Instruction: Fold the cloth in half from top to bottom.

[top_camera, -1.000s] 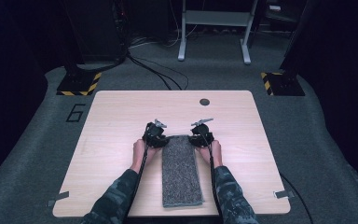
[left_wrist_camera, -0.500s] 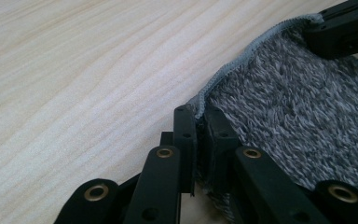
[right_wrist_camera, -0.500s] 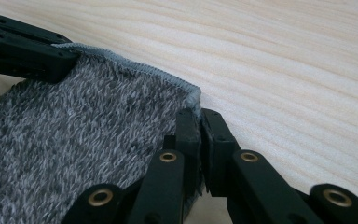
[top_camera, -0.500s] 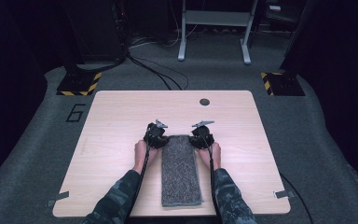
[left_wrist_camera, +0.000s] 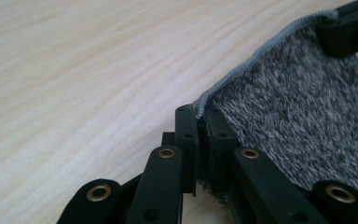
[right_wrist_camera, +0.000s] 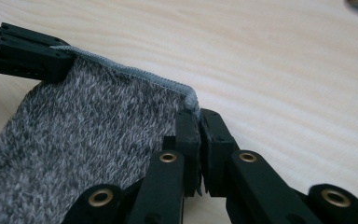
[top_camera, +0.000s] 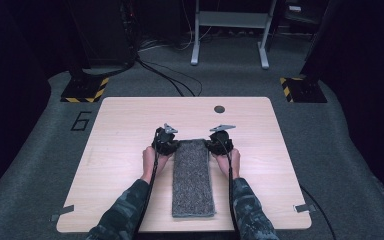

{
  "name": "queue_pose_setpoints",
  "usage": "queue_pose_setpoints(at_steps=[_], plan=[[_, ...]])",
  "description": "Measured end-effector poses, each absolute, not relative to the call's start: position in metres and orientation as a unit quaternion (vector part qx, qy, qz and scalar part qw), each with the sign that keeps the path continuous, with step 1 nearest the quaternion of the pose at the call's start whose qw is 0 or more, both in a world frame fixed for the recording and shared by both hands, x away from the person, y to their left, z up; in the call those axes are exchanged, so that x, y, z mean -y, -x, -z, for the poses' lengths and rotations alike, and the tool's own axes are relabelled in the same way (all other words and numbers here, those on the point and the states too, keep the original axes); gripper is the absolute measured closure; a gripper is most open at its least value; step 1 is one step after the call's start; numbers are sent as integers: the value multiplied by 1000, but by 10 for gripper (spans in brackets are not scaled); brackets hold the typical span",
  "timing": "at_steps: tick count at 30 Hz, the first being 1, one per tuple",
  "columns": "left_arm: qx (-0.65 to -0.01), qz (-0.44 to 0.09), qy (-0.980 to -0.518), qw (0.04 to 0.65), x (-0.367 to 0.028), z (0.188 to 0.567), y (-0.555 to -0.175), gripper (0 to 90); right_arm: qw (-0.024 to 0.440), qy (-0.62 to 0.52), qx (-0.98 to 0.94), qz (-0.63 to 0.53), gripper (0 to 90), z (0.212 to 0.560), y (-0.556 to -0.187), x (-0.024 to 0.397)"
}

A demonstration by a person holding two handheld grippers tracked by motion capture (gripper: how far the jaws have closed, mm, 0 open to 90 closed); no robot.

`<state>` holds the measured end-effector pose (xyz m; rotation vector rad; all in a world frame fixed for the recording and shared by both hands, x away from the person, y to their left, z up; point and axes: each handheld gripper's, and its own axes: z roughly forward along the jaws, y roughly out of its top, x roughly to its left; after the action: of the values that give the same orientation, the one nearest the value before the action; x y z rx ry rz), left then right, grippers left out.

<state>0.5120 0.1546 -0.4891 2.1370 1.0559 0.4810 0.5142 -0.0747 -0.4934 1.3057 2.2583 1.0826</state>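
Observation:
A grey fuzzy towel point(top_camera: 193, 175) lies as a long narrow strip down the middle of the wooden table point(top_camera: 125, 130). My left gripper point(top_camera: 172, 145) is at its far left corner and my right gripper point(top_camera: 211, 145) at its far right corner. In the left gripper view the left gripper point(left_wrist_camera: 198, 114) is shut on the stitched corner of the towel point(left_wrist_camera: 298, 102), with the other gripper point(left_wrist_camera: 349, 28) pinching the opposite corner. In the right gripper view the right gripper point(right_wrist_camera: 198, 116) is shut on its corner of the towel point(right_wrist_camera: 98, 126), and the left gripper point(right_wrist_camera: 23, 53) shows at the far end of the hem.
A small dark round disc point(top_camera: 219, 109) sits on the table near its far edge. Tape strips point(top_camera: 62, 213) mark the front corners. Beyond the table stand yellow-black striped bases point(top_camera: 85, 90), floor cables and a metal frame point(top_camera: 230, 30).

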Motion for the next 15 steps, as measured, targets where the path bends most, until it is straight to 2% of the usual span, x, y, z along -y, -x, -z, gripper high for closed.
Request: queue_pose_setpoints(at_steps=[15], plan=[[-398, -213, -804, 387, -162, 464, -512, 853, 188, -431, -785, -403, 864, 467, -516, 74]])
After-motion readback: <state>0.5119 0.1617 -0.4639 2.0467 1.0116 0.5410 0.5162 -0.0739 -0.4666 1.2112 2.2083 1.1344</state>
